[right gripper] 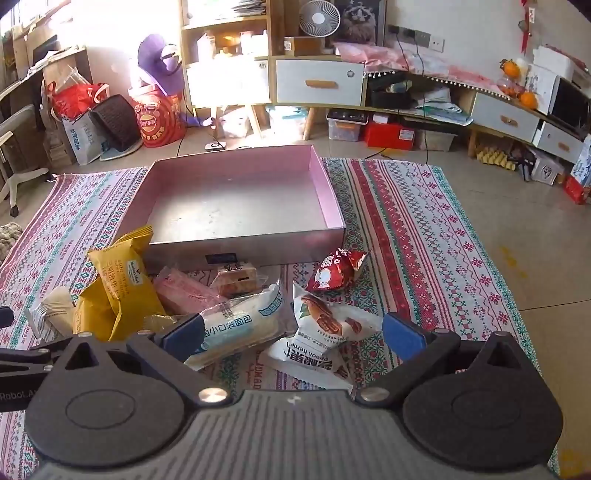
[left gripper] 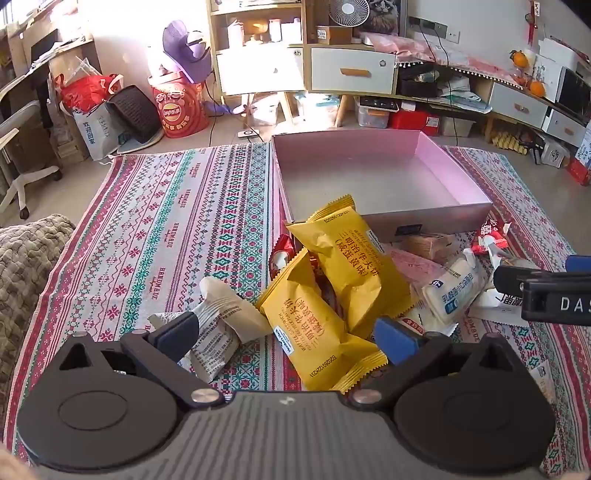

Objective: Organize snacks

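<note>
A patterned cloth (right gripper: pixel 424 229) in red, green and white bands is spread over a pale tiled floor (right gripper: pixel 517 221). On it a shallow pink box (right gripper: pixel 334 195) is set, with bare bottom. The snacks are heaped on the cloth just in front of the box's near wall: two yellow packets (left gripper: pixel 325 332), a beige wrapped packet (left gripper: pixel 225 314), a white bread packet (right gripper: pixel 236 325), a white pecan packet (right gripper: pixel 317 332) and a red packet (right gripper: pixel 332 273) lying slightly apart to the right.

The left gripper (left gripper: pixel 291 332) is held tilted down over the yellow packets, its jaws spread wide, nothing gripped. The right gripper (right gripper: pixel 291 332) is likewise wide open above the white packets, holding nothing.

Behind the cloth, a wooden shelf unit (right gripper: pixel 229 55) with white drawers, a small fan (right gripper: pixel 319 16), a red bag (right gripper: pixel 159 118) and a cluttered low cabinet (right gripper: pixel 509 114) are seen along the wall.
</note>
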